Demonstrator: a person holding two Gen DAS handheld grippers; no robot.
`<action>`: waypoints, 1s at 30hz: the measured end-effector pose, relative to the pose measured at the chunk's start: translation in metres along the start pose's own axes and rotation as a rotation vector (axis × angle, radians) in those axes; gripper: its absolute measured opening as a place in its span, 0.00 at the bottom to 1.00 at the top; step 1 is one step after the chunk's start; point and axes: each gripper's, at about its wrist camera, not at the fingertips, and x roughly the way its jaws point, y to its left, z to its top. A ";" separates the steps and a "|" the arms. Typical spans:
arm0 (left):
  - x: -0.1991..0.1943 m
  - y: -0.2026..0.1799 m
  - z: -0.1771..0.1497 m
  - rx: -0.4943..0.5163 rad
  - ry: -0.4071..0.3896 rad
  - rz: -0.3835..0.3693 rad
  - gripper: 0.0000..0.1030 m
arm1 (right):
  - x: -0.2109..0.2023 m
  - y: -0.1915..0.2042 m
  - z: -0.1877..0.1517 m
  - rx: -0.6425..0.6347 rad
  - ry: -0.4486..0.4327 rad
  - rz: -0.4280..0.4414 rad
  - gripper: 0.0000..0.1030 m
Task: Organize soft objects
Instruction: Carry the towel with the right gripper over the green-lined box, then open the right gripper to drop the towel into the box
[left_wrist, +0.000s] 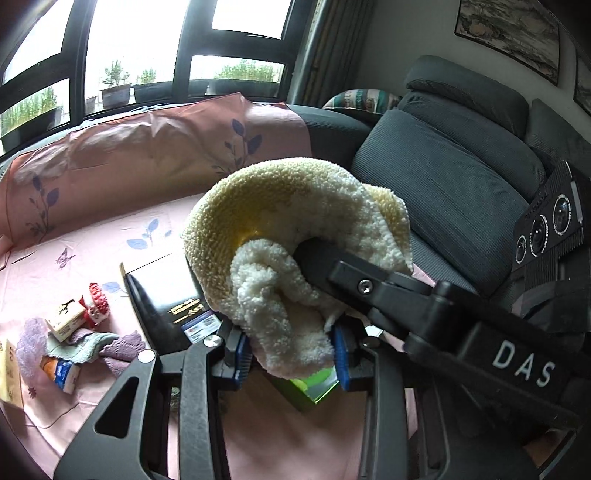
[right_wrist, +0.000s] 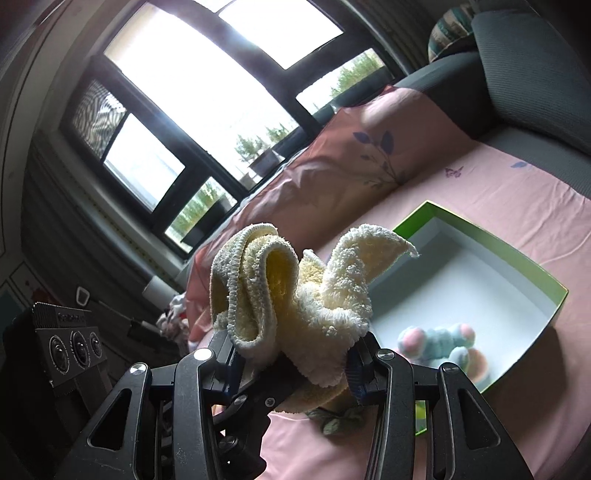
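Left wrist view, item one: my left gripper (left_wrist: 291, 350), blue pads clamped on the lower end of a cream-yellow terry towel (left_wrist: 291, 236). Right gripper (right_wrist: 295, 360), likewise closed on the same towel's bunched folds (right_wrist: 291, 295); its black finger crosses into the left view. Towel is held between both, clear of the pink floral sheet (left_wrist: 155, 236).

Handling, as judged: light, limp, plush; grips well and will not break, but loose corners flop. Take hold on thick folds, never a single edge.

Nearby: green-rimmed open box (right_wrist: 517, 258) holding a pastel plush toy (right_wrist: 439, 343); black glossy box (left_wrist: 166, 295); small cloths and cartons (left_wrist: 74, 339); grey sofa cushion (left_wrist: 443, 177).
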 end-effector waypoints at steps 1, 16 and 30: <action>0.006 -0.005 0.002 0.010 0.007 -0.008 0.32 | -0.002 -0.008 0.002 0.018 -0.008 -0.008 0.46; 0.100 -0.038 0.008 0.075 0.164 -0.028 0.35 | 0.006 -0.094 0.014 0.238 -0.001 -0.147 0.46; 0.129 -0.049 -0.006 0.111 0.205 0.009 0.67 | 0.008 -0.134 0.010 0.394 0.013 -0.277 0.51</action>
